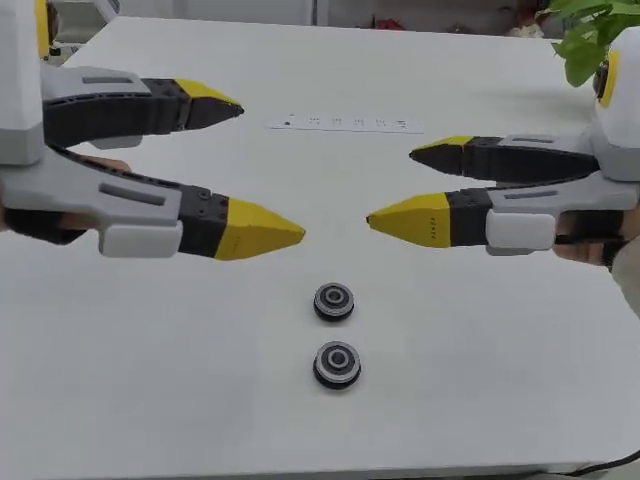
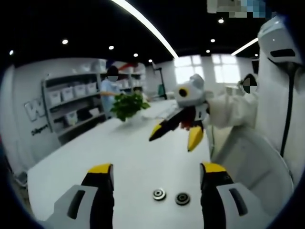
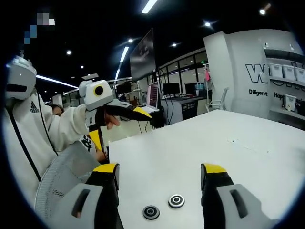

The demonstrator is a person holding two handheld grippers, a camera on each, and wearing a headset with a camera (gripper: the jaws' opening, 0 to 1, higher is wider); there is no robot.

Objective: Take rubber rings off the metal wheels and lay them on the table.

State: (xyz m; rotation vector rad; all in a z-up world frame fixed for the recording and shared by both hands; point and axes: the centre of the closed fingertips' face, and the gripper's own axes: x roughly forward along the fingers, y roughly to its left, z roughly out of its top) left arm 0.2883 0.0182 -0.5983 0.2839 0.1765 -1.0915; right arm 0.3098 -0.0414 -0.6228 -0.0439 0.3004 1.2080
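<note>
Two small metal wheels, each with a black rubber ring around it, lie flat on the white table (image 1: 150,350): one (image 1: 333,302) farther from me, one (image 1: 337,365) nearer. My left gripper (image 1: 270,170) hovers open above the table, up and left of them. My right gripper (image 1: 390,188) hovers open up and right, its yellow tips facing the left one's. Nothing is between either pair of jaws. In the left gripper view the wheels (image 2: 159,194) (image 2: 182,198) lie low between its jaws, with the right gripper (image 2: 171,142) beyond. In the right gripper view the wheels (image 3: 151,212) (image 3: 176,201) sit likewise, the left gripper (image 3: 125,130) beyond.
A thin white strip with small dark marks (image 1: 345,124) lies on the table behind the grippers. A green plant (image 1: 590,30) stands at the far right corner. The table's near edge runs just below the nearer wheel. Shelves and people are in the background.
</note>
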